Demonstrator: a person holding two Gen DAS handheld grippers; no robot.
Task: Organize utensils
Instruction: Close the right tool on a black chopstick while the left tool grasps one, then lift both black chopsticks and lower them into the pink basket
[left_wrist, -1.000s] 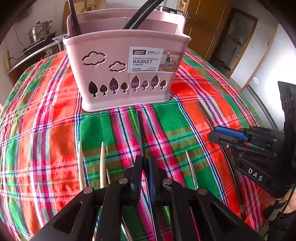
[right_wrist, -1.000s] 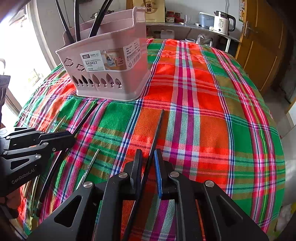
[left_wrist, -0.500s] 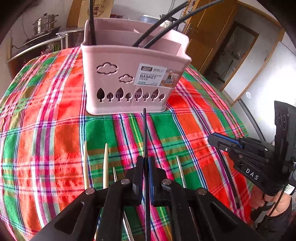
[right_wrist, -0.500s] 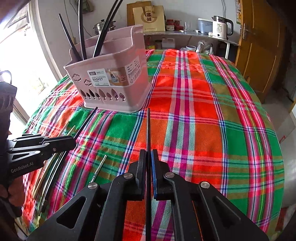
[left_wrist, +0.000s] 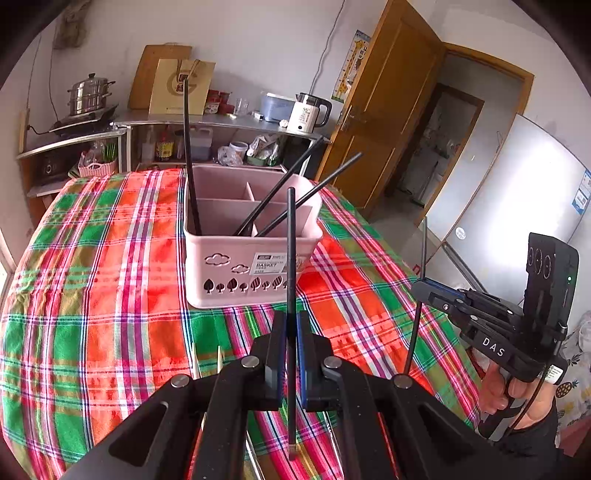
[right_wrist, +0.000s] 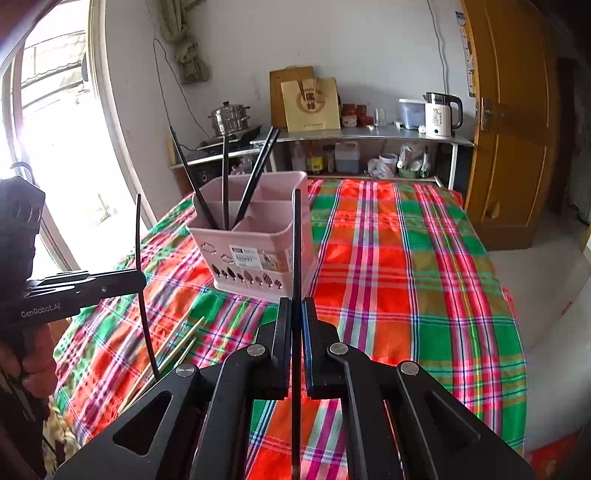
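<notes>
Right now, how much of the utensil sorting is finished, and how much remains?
Done: three black chopsticks already stand in the pink basket. In hand: the left gripper and the right gripper are each shut on one black chopstick, lifted off the checked cloth, in front of the basket. Left: both held sticks must go in, and the pale chopsticks on the cloth remain.

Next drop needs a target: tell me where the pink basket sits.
The basket stands on the plaid cloth, dead ahead in the left wrist view and left of centre in the right. Three black chopsticks stand in it; pale chopsticks lie nearer the camera.
</notes>
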